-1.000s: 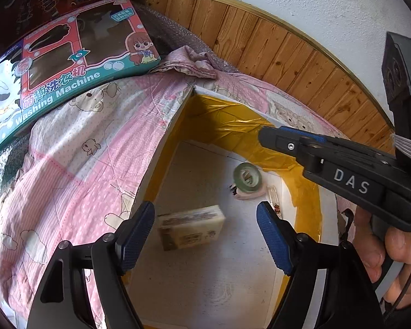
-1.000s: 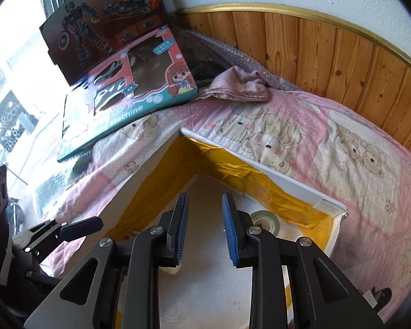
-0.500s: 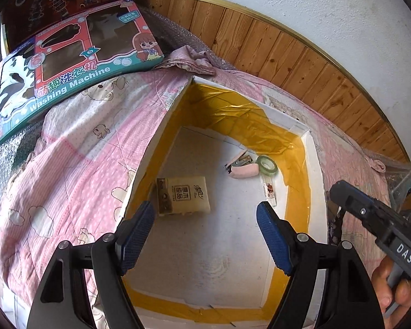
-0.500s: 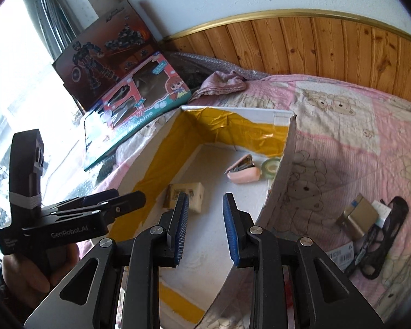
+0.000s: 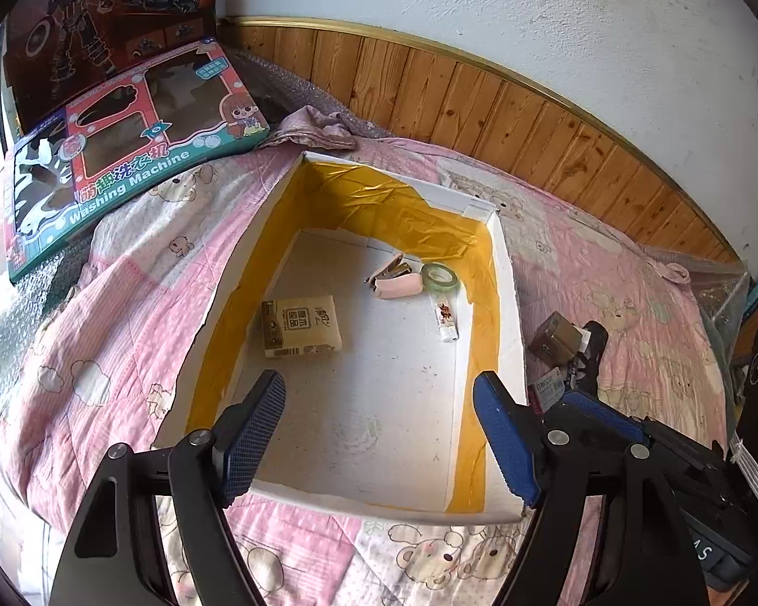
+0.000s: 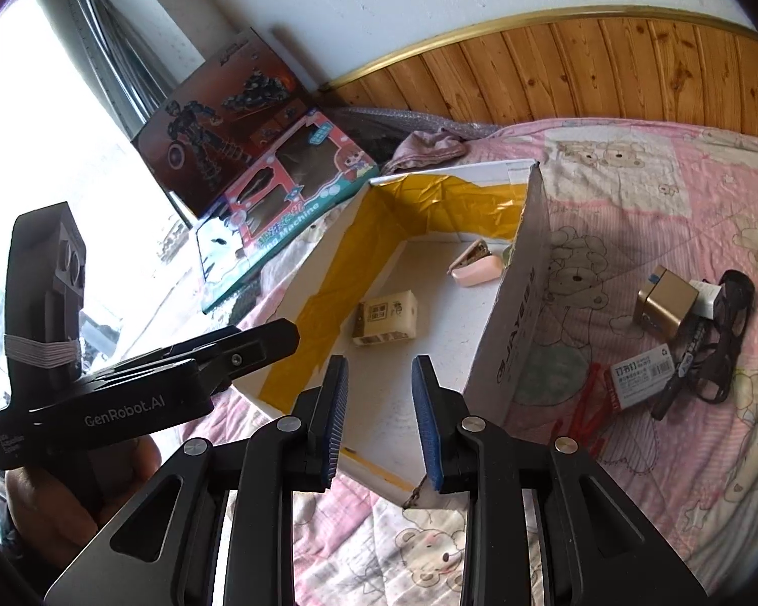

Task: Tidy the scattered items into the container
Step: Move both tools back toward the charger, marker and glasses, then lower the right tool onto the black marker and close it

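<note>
A white cardboard box lined with yellow tape lies open on the pink quilt. Inside it are a tissue pack, a pink stapler, a green tape roll and a small tube. Right of the box on the quilt lie a gold box, a staples box, a pen, a black tangle and a red item. My left gripper hangs wide open above the box's near end, empty. My right gripper is narrowly open over the box's near right corner, holding nothing.
Two toy boxes lean at the back left beside a crumpled cloth. A wood-panelled wall runs behind the bed. A bright window is on the left. A hand holds the left gripper's handle.
Both grippers have drawn back and risen from inside the box. The right one has swung rightward, bringing the items on the quilt into view. Neither has changed its opening.
</note>
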`<state>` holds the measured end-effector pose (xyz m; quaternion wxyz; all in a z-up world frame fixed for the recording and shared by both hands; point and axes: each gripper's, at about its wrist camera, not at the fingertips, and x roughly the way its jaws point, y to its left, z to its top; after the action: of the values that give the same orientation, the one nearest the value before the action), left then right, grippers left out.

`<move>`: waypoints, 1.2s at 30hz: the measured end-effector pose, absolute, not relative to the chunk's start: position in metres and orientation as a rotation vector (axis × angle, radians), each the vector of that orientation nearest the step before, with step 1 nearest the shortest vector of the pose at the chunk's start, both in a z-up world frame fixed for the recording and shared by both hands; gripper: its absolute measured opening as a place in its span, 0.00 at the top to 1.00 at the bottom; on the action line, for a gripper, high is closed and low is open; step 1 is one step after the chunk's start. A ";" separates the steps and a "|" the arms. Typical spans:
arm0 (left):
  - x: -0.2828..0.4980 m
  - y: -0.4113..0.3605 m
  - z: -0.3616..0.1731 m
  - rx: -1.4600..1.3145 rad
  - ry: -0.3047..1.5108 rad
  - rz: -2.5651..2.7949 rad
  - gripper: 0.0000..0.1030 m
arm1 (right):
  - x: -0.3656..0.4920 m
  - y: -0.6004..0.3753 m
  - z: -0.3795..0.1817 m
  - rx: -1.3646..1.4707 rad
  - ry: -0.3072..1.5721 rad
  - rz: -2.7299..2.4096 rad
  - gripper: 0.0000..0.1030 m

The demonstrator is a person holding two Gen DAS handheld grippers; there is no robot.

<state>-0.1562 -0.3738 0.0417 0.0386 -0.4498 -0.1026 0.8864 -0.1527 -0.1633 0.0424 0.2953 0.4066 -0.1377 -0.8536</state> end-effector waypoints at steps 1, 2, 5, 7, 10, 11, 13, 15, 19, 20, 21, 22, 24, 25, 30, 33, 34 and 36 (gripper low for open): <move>-0.152 -0.371 0.044 -1.376 -0.305 2.722 0.25 | -0.148 -0.162 0.044 1.074 -0.370 -2.269 0.72; -0.147 -0.369 0.047 -1.368 -0.295 2.726 0.25 | -0.143 -0.160 0.046 1.066 -0.373 -2.270 0.72; -0.133 -0.360 0.054 -1.337 -0.251 2.737 0.25 | -0.130 -0.154 0.051 1.045 -0.380 -2.277 0.72; -0.124 -0.352 0.059 -1.316 -0.212 2.745 0.25 | -0.122 -0.148 0.051 1.042 -0.393 -2.283 0.72; -0.113 -0.341 0.061 -1.301 -0.182 2.740 0.25 | -0.110 -0.137 0.049 1.043 -0.414 -2.292 0.72; -0.110 -0.337 0.061 -1.295 -0.175 2.733 0.25 | -0.107 -0.133 0.048 1.044 -0.422 -2.297 0.72; -0.104 -0.330 0.061 -1.292 -0.165 2.726 0.25 | -0.100 -0.123 0.044 1.048 -0.444 -2.305 0.72; -0.100 -0.322 0.061 -1.285 -0.164 2.705 0.25 | -0.094 -0.111 0.039 1.058 -0.475 -2.307 0.72; -0.092 -0.300 0.057 -1.269 -0.132 2.663 0.25 | -0.086 -0.086 0.023 1.102 -0.543 -2.326 0.72; -0.091 -0.293 0.056 -1.264 -0.123 2.651 0.25 | -0.085 -0.080 0.018 1.114 -0.559 -2.334 0.72; -0.089 -0.287 0.055 -1.260 -0.112 2.636 0.25 | -0.083 -0.073 0.015 1.125 -0.573 -2.342 0.72; -0.088 -0.280 0.053 -1.259 -0.101 2.619 0.25 | -0.082 -0.066 0.011 1.132 -0.588 -2.348 0.72; -0.088 -0.266 0.049 -1.262 -0.078 2.593 0.25 | -0.079 -0.051 0.004 1.148 -0.623 -2.360 0.72; -0.088 -0.259 0.047 -1.264 -0.068 2.576 0.25 | -0.079 -0.045 0.000 1.157 -0.640 -2.363 0.72; -0.095 -0.226 0.031 -1.285 -0.011 2.510 0.25 | -0.084 -0.013 -0.019 1.205 -0.731 -2.395 0.71; -0.104 -0.206 0.020 -1.293 0.028 2.476 0.25 | -0.092 0.006 -0.030 1.235 -0.790 -2.408 0.71; -0.108 -0.200 0.016 -1.299 0.045 2.469 0.25 | -0.096 0.012 -0.034 1.245 -0.813 -2.408 0.70; -0.119 -0.187 0.006 -1.316 0.071 2.442 0.25 | -0.105 0.022 -0.041 1.262 -0.857 -2.400 0.67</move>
<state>-0.1192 -0.1873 0.0065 0.1823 -0.4662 0.0252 0.8653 -0.1049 0.0224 -0.0413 0.1485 0.4389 -0.2981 -0.8346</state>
